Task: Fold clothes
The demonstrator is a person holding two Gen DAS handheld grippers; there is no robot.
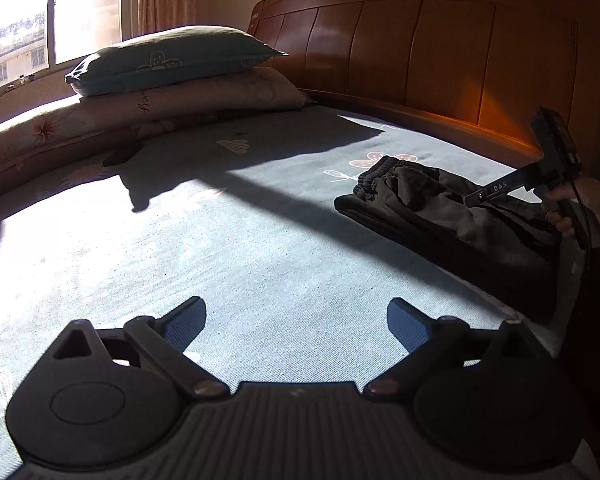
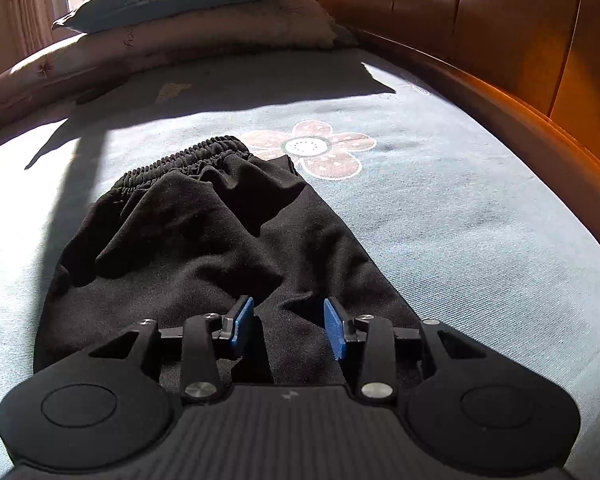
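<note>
A pair of black trousers (image 2: 204,236) lies on the bed, its elastic waistband (image 2: 180,160) at the far end. They also show in the left wrist view (image 1: 452,216) at the right. My right gripper (image 2: 289,320) is open, low over the near part of the trousers, with the cloth between and below its blue pads (image 2: 244,320); it grips nothing. In the left wrist view the right gripper (image 1: 476,198) is held by a hand over the trousers. My left gripper (image 1: 296,320) is open wide and empty above bare sheet, left of the trousers.
The bed has a pale blue sheet (image 1: 220,248) with flower prints (image 2: 312,148). Two stacked pillows (image 1: 172,76) lie at the far left by a window (image 1: 52,12). A wooden headboard (image 1: 440,52) runs along the far right side.
</note>
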